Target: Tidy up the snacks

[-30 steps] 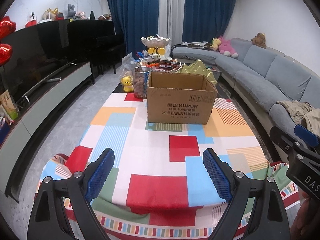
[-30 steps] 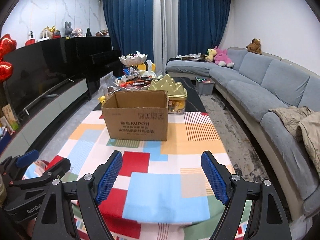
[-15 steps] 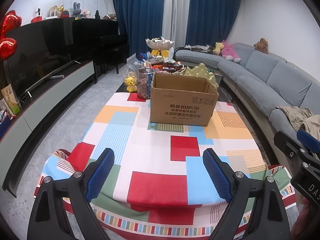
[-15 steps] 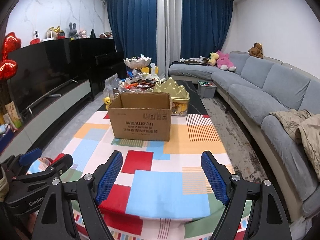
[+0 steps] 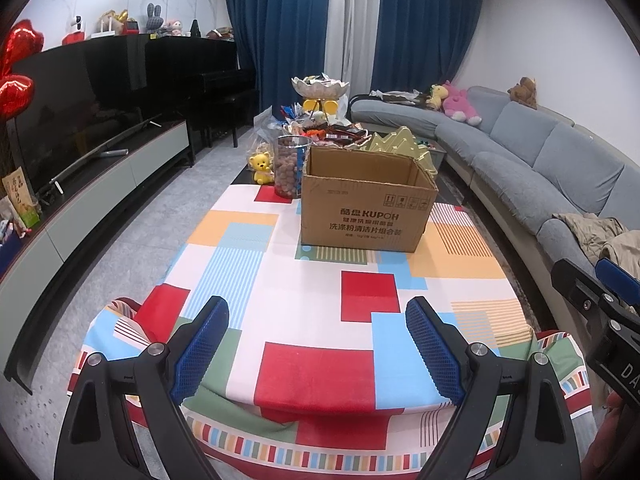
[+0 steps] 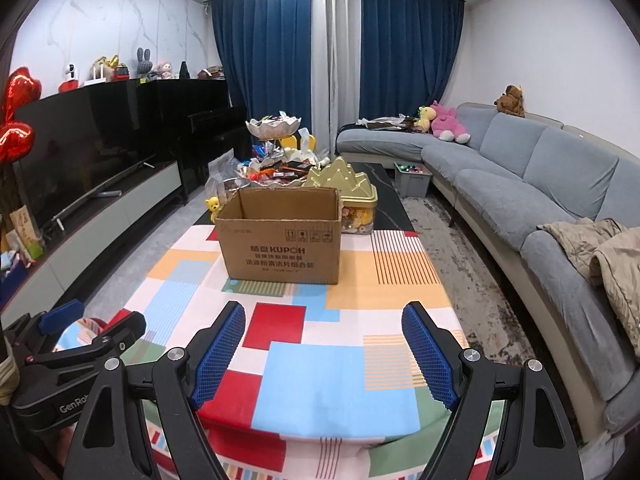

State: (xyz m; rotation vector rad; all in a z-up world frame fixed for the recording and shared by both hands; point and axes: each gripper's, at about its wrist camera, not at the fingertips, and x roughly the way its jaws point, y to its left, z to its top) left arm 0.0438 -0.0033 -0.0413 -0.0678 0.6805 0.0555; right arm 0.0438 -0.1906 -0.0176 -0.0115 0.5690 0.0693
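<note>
An open cardboard box stands on the far half of the tabletop, its flaps upright and printed with "KUPOH" on the near side; the part of its inside that shows holds nothing, though the bottom is hidden. Just behind it, past the edge of the colourful patchwork cloth, lies the heap of snacks: wrapped packets piled on a tray, with more in a white scalloped bowl raised on a stand above them. A clear jar filled with brown round pieces stands touching the box's left rear corner in the left wrist view, and a small yellow bear figure sits just beside the jar. A gold tin with a peaked lid stands behind the box's right rear corner.

The left gripper hovers over the near edge of the tabletop, its jaws spread wide with nothing between the blue pads. The right gripper is beside it, jaws equally wide apart and holding nothing. A grey sofa curves along the right.
</note>
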